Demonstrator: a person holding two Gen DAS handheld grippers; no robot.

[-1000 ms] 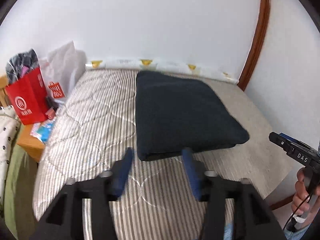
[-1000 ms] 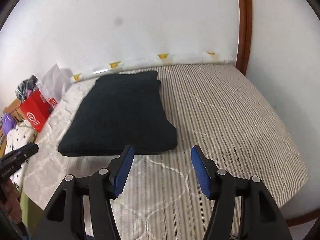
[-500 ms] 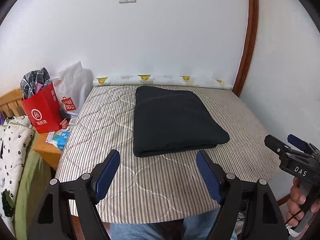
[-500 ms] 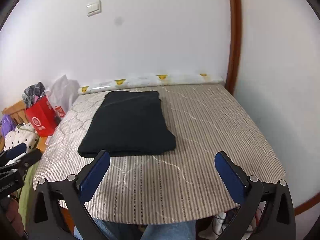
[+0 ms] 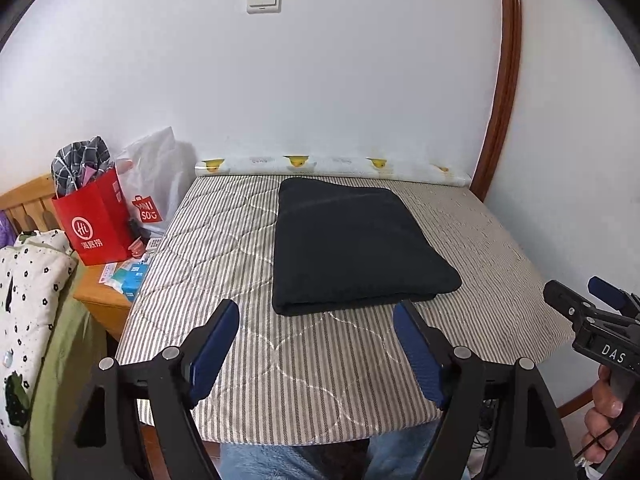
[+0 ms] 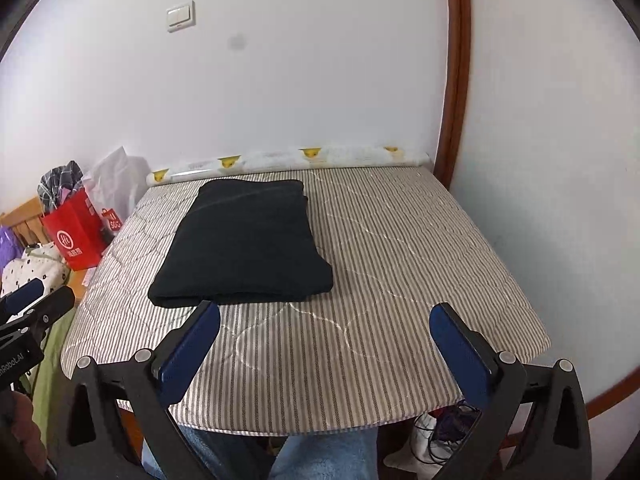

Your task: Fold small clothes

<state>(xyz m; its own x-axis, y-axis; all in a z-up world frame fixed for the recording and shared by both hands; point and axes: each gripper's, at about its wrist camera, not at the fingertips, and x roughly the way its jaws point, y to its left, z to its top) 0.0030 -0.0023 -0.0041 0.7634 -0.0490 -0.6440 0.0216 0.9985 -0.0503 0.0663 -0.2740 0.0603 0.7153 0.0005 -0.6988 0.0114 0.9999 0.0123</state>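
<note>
Lying flat on the striped quilted mattress (image 5: 248,340) is the folded dark garment (image 5: 352,248), a neat rectangle with its thick folded edge toward the camera. In the left wrist view it fills the middle of the frame; in the right wrist view it sits left of centre. It is well clear of both tools.

The left gripper (image 5: 316,344) hangs above the near edge of the mattress, at the bottom of its own view, its blue pads spread apart with nothing between them. The right gripper (image 6: 324,344) is likewise released, its jaws standing very wide over bare striped fabric, empty. In the left wrist view the right tool juts in at the right edge with a hand (image 5: 604,428) on its handle.

Blue denim of the person's legs (image 6: 320,456) shows below the mattress edge. Along the far edge lies a white roll with yellow marks (image 5: 332,164) against the white wall. At the left of the frame stand a red paper bag (image 5: 96,220) stuffed with checked cloth and a white plastic bag (image 5: 156,176). A light switch (image 5: 263,0) sits at the upper middle, and a brown wooden door frame (image 5: 500,80) runs down the right.
</note>
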